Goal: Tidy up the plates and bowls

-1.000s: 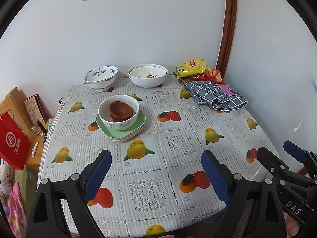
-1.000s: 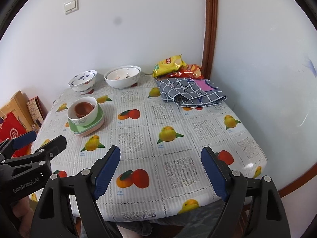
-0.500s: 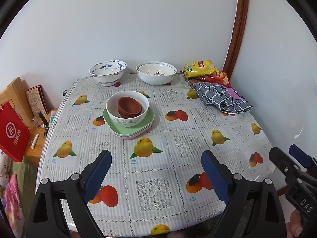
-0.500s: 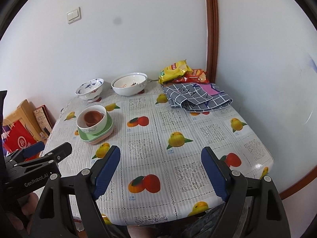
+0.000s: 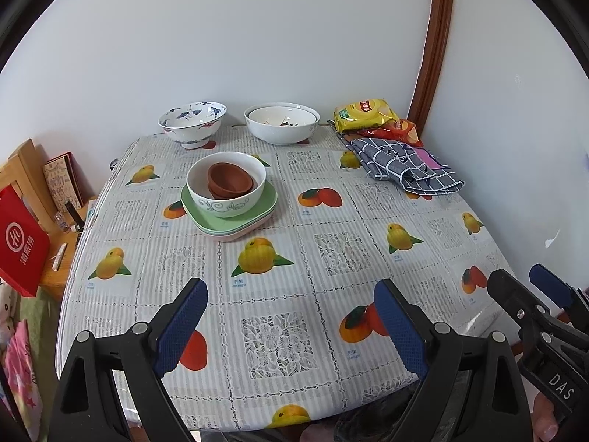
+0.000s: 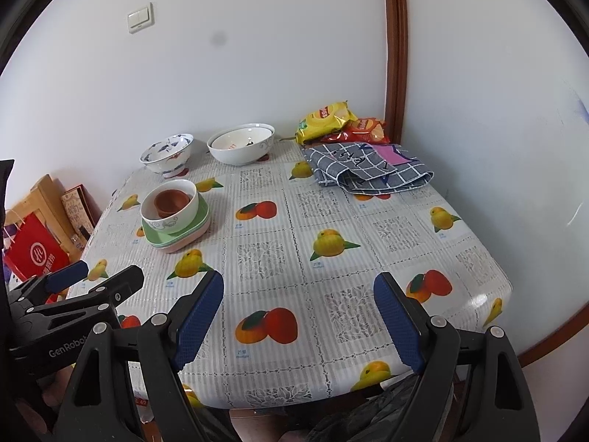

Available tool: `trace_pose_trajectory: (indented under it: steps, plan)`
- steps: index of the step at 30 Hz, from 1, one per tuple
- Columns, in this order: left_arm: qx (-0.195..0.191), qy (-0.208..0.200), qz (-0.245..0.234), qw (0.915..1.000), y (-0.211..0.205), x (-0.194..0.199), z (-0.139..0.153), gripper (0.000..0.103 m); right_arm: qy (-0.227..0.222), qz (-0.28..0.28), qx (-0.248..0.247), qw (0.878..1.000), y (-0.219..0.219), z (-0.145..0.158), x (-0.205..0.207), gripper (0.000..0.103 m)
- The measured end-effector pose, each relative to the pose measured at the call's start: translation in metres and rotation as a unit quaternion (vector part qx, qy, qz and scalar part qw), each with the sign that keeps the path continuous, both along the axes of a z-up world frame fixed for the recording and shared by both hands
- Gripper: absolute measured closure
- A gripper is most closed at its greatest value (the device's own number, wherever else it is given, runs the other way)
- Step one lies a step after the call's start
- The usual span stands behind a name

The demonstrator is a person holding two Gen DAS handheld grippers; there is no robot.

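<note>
Over the near edge of the desk (image 5: 331, 294), both tools have drawn back since a second ago; left tool (image 5: 291, 326) and right tool (image 6: 298, 318) hang spread and empty. Brown bowl (image 5: 230, 180) sits nested in white bowl (image 5: 226, 184) on stacked plates (image 5: 265, 206), so organizing looks nearly done. Readable: "DAS", "GenRobot"

Plain white walls (image 5: 294, 37) meeting at a brown wooden corner trim (image 5: 434, 37); light switch (image 6: 140, 18) upper left; fruit-print surface (image 5: 331, 250) filling centre frame.
</note>
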State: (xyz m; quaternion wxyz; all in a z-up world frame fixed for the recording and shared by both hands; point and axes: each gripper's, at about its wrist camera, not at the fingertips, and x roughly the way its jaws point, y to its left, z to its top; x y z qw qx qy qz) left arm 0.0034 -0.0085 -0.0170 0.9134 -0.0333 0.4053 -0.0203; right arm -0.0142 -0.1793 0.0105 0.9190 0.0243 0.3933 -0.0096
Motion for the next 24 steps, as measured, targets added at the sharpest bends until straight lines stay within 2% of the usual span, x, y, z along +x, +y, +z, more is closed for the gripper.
trace_pose_trajectory:
  steps: [24]
  plan:
    - [0.003, 0.029, 0.01, 0.9995, 0.006, 0.03, -0.015, 0.011, 0.031, 0.0, 0.014, 0.999, 0.0, -0.026, 0.028, 0.02]
